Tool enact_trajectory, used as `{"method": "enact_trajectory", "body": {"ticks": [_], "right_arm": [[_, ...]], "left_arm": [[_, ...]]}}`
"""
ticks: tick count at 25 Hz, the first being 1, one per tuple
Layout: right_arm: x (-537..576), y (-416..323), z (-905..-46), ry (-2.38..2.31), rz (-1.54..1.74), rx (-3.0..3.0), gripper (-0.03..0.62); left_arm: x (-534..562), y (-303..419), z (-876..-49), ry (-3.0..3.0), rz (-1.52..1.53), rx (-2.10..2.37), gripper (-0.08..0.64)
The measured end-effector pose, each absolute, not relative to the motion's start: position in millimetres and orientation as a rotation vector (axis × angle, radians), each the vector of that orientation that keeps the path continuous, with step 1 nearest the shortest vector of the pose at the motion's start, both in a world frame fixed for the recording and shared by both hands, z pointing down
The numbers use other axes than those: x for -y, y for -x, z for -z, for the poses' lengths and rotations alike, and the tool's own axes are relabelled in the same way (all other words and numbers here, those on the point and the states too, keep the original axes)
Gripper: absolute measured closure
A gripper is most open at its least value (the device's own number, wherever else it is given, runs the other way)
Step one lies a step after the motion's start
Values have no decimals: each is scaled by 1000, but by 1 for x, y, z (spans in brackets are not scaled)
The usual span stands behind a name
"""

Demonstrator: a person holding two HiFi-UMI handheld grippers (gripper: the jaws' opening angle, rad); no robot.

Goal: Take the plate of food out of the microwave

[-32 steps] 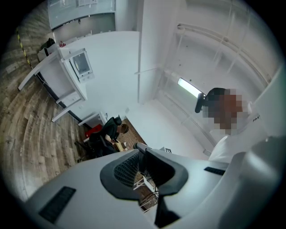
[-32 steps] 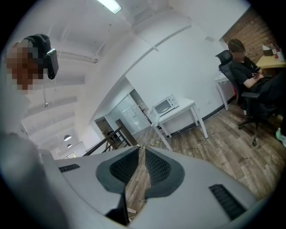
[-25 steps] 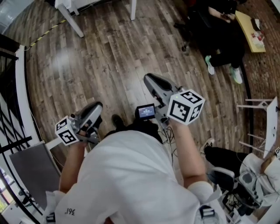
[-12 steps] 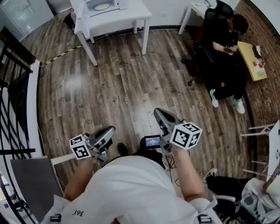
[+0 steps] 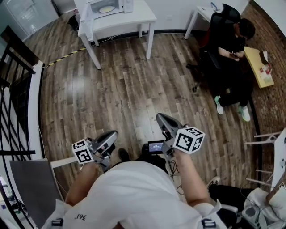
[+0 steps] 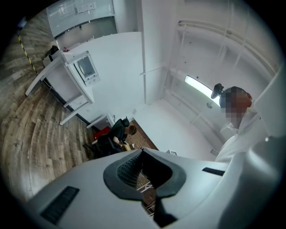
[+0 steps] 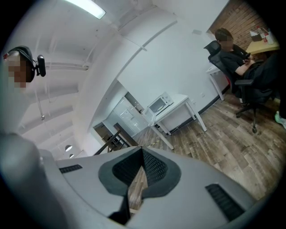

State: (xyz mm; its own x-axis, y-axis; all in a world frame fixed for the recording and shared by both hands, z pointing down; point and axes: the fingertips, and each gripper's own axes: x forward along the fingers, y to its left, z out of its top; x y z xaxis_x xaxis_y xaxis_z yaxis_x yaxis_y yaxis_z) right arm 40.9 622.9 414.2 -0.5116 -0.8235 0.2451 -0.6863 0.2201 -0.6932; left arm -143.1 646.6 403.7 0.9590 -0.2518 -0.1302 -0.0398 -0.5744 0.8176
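Grey left gripper (image 5: 112, 134) and grey right gripper (image 5: 160, 118) holding jaws closed, gripping nothing, over brown wooden floor (image 5: 125, 80); white microwave (image 5: 107, 6) sitting on white table (image 5: 136, 18), well apart.

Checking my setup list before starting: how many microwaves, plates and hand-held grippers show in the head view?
Microwave: 1
Plate: 1
Hand-held grippers: 2 (left hand-held gripper, right hand-held gripper)
Total: 4
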Motion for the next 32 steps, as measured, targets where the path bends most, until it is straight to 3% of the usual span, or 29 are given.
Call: {"method": "enact_trajectory", "body": {"ticks": [21,32], "right_arm": [[-597,-125,-409,1391,1162,-2345,591],[-560,-124,-421,1350,1198,-2350,591]], "left_arm": [[-624,58,-401,-2190,310,282,554],[-595,55,-409,-2160,343,329,554]]}}
